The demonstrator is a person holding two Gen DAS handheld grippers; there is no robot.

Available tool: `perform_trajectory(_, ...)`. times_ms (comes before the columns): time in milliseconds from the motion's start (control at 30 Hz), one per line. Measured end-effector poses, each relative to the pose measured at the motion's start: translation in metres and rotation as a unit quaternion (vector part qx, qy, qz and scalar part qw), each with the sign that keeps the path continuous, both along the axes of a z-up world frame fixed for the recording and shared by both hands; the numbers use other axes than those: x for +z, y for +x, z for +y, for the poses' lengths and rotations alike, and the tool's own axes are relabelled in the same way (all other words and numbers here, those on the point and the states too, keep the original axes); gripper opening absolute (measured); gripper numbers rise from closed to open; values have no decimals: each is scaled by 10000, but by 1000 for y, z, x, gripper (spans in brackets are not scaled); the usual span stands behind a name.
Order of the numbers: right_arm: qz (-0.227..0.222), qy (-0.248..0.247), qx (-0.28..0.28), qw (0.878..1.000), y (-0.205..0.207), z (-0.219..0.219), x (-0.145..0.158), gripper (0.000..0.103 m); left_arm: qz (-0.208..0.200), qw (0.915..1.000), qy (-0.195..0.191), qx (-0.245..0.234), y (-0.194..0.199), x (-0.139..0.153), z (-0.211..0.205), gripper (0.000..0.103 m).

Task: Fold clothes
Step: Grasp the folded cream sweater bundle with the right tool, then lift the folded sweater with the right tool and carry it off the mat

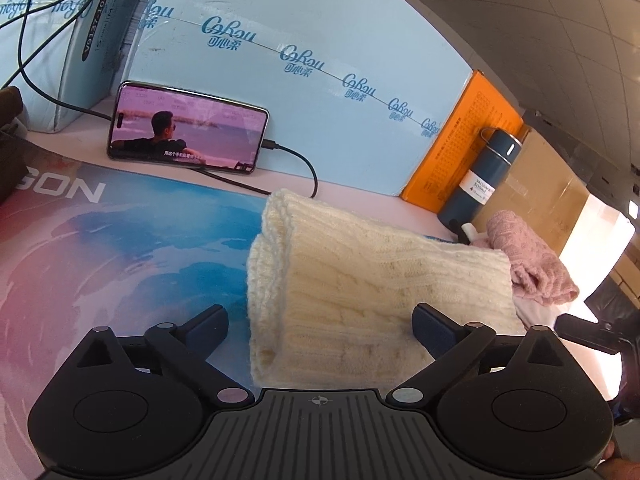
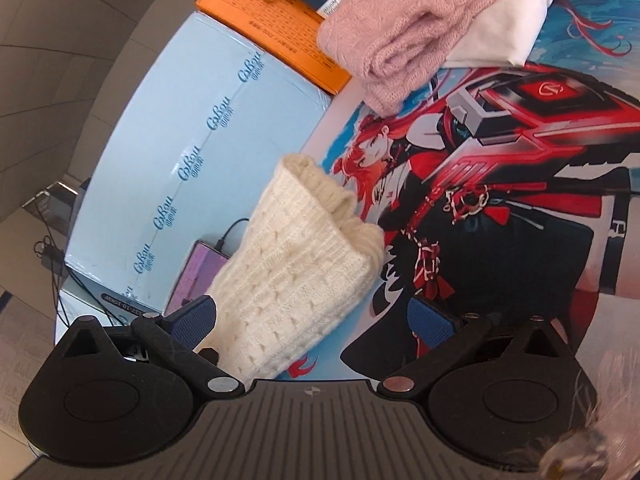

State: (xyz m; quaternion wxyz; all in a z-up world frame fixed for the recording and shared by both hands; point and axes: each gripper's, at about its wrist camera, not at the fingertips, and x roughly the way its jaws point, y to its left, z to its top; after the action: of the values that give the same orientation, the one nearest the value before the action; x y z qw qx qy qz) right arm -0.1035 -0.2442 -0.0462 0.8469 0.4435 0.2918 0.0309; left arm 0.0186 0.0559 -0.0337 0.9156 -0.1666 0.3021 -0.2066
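A cream cable-knit garment (image 1: 372, 292) lies folded in a thick bundle on the printed desk mat (image 1: 120, 248). My left gripper (image 1: 320, 326) is open, its jaws straddling the bundle's near end without gripping it. In the right wrist view the same cream knit (image 2: 296, 264) reaches between the jaws of my right gripper (image 2: 314, 320), which is open; the left pad (image 2: 194, 320) is beside the knit. A pink knit garment (image 2: 404, 28) rests folded on a white folded cloth (image 2: 516, 20) at the far end of the mat; it also shows in the left wrist view (image 1: 524, 256).
A phone (image 1: 188, 126) playing video leans on a light blue box (image 1: 320, 80), with a cable running across the table. An orange box (image 1: 460, 140) and a dark blue vacuum bottle (image 1: 480, 176) stand behind the clothes. A cardboard box (image 1: 536, 196) is at the right.
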Motion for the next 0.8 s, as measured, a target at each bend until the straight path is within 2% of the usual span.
perform_trajectory(133, -163, -255, 128, 9995, 22, 18, -5, 103, 16, 9993, -223, -305, -1, -2, -3, 103)
perform_trajectory(400, -297, -596, 165, 9976, 50, 46, -6, 101, 62, 9984, -407, -381, 2, -4, -2, 103)
perform_trajectory(467, -259, -565, 107, 9980, 51, 48, -8, 84, 53, 9984, -387, -399, 1, -4, -3, 103)
perform_trajectory(500, -234, -444, 89, 9987, 51, 46, -11, 64, 54, 9983, -412, -399, 1, -4, -2, 103)
perform_trajectory(533, -237, -218, 109, 9994, 51, 43, -15, 52, 77, 9981, -481, -382, 1, -4, -1, 103)
perform_trajectory(600, -318, 76, 74, 9994, 49, 38, -21, 45, 181, 9967, -733, -303, -1, -4, 6, 103)
perform_trajectory(667, -396, 206, 39, 9990, 45, 35, -24, 40, 465, 9933, -1055, -119, -6, -1, 12, 103)
perform_trajectory(733, -486, 270, 21, 9984, 40, 34, -27, 37, 803, 9864, -1425, 161, -19, 1, 17, 103)
perform_trajectory(800, -519, 351, 19, 9980, 38, 34, -27, 37, 857, 9793, -1829, 87, -30, 0, 18, 103)
